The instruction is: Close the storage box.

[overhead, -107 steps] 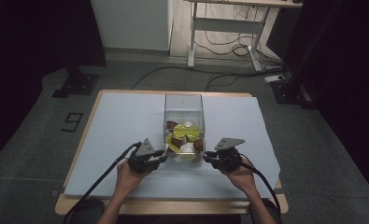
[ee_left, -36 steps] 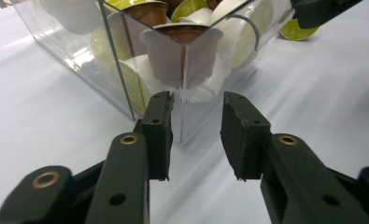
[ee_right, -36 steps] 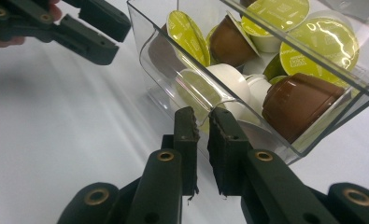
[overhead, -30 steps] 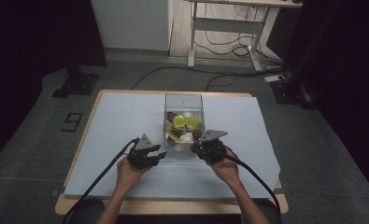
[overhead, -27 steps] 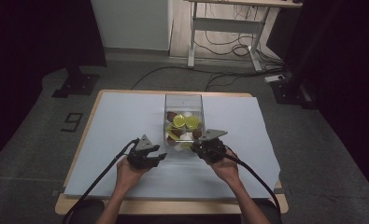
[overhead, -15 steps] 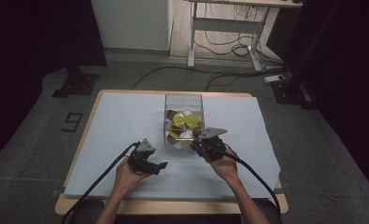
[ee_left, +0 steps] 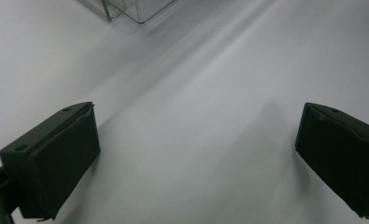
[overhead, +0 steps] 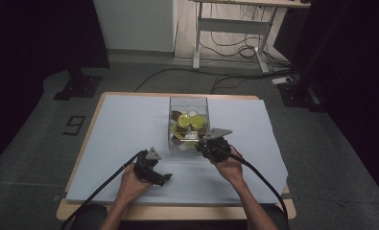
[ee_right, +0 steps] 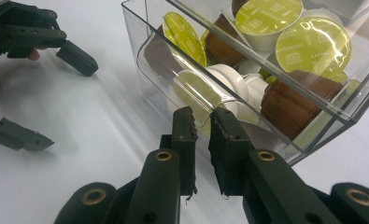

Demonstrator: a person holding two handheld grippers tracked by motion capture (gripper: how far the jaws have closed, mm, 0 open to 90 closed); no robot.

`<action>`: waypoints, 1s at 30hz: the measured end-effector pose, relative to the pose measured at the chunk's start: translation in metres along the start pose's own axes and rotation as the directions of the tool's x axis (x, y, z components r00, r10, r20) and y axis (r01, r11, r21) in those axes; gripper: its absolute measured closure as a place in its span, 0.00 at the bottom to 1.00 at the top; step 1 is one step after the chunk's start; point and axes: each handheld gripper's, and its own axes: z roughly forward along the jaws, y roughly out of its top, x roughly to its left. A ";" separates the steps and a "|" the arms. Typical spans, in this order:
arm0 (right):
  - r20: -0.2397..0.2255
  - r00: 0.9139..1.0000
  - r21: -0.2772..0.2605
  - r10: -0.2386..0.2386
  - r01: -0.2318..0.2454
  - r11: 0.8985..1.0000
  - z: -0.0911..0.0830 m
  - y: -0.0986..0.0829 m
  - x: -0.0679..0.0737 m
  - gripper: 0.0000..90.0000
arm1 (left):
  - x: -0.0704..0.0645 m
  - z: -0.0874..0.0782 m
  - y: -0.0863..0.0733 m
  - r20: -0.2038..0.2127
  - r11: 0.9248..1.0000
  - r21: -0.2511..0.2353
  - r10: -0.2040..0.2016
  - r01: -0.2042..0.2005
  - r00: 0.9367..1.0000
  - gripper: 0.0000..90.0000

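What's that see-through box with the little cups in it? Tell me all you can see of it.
The clear plastic box stands open-topped near the middle of the white sheet. It holds coffee capsules with yellow-green, brown and white tops. The right gripper has its jaws nearly shut on the curved front lip.

A clear, glossy plastic box (ee_right: 247, 88) with smooth walls holds coffee capsules with shiny yellow-green foil lids (ee_right: 313, 44), beside glossy brown (ee_right: 292, 105) and smooth white plastic ones (ee_right: 231, 79). Under the box lies a matt, smooth pale grey sheet (overhead: 129, 120) over a light wooden tabletop (overhead: 177, 213). The right gripper (ee_right: 202, 122) at the box's front wall has matt black jaws with rough, worn pads.
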 end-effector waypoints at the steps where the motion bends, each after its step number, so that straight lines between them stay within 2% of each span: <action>1: 0.000 1.000 -0.002 0.003 -0.003 1.000 0.000 0.000 0.000 0.88 | -0.001 0.000 0.000 -0.008 1.000 0.003 0.011 -0.011 1.000 0.00; 15: 0.034 0.999 0.009 0.004 -0.005 1.000 0.011 0.004 -0.007 0.88 | -0.003 0.001 0.000 -0.024 1.000 0.013 0.028 -0.028 0.999 0.00; 30: 0.041 0.999 0.007 0.020 -0.020 1.000 0.020 0.006 -0.014 0.88 | -0.003 0.001 0.000 -0.027 1.000 0.014 0.028 -0.028 0.999 0.00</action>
